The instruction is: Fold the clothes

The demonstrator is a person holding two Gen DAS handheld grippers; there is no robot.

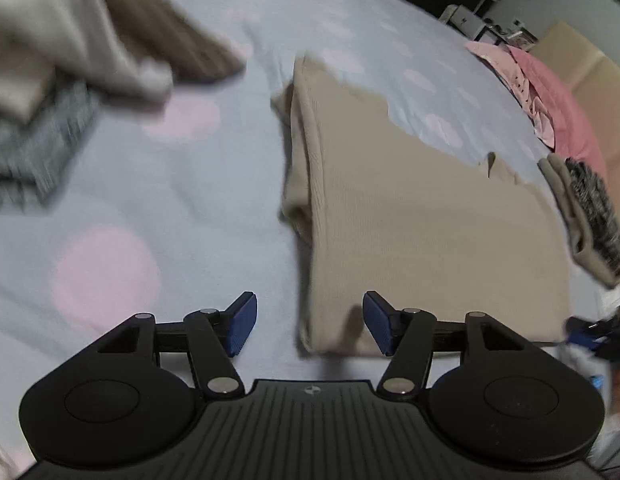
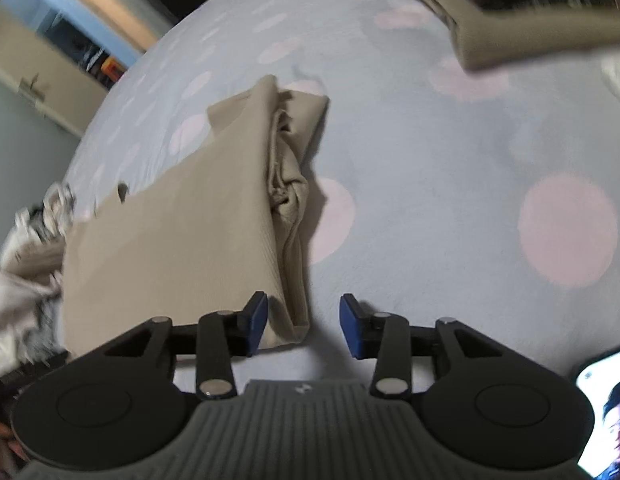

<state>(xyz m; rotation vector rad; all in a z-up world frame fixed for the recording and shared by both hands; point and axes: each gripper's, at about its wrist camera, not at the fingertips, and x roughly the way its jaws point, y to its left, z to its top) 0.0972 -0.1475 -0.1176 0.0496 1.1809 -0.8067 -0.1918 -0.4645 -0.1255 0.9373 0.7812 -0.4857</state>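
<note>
Beige garment [image 1: 410, 220] half-folded on bed [image 1: 170, 200]. Left tool [image 1: 308, 324] and right tool [image 2: 303, 326] both spread, empty, at near corners. Next: pinch the near hem, fold far.

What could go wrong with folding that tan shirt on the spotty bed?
1. The folded tan ribbed garment has a bunched, loose edge. Another fold may trap those wrinkles or let the layers slide apart.
2. Both the left gripper and the right gripper are open and hold nothing, each near a corner. A pinch might catch only the top layer, or the light blue sheet with pink dots too.
3. A folded pile topped with black-and-white fabric lies close by and could get bumped.
</note>
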